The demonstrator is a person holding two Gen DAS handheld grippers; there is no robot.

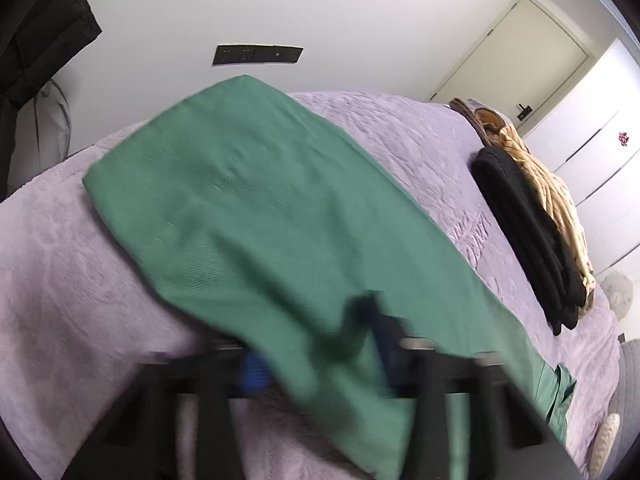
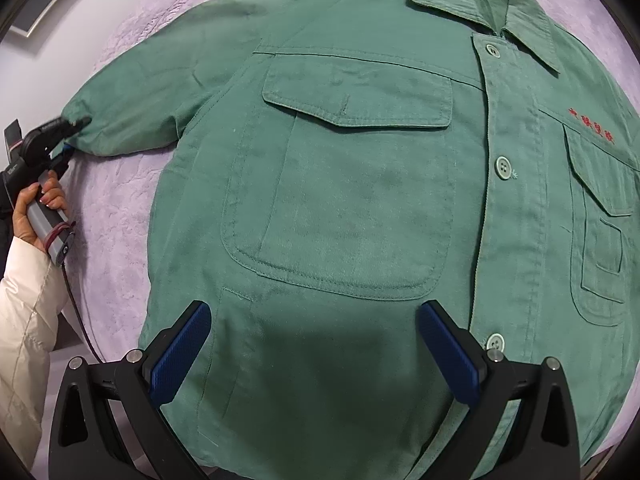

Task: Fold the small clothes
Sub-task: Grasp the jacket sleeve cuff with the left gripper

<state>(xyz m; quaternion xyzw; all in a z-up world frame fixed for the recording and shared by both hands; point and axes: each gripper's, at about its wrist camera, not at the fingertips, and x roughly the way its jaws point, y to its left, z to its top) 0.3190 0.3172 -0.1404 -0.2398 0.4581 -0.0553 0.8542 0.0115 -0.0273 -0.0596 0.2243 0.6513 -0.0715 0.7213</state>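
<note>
Right gripper (image 2: pixel 312 344): jaws spread wide, empty, poised over lower front of green jacket (image 2: pixel 360 200), not yet pinching cloth.
Jacket: spread flat, front up, buttoned, on lilac bed cover (image 2: pixel 116 208).
Fabric: thick woven cotton by the look; soft, floppy, likely not slippery, nothing fragile; seams and pocket flaps probably stiffer.
Left gripper (image 2: pixel 70 136): clenched on sleeve cuff (image 2: pixel 86 128), far left of jacket.
Hold points: cuffs, hem corners, shoulder seams, probably best for clean folds.
Beyond: dark and tan clothes (image 1: pixel 532 216) piled at far bed edge.
</note>
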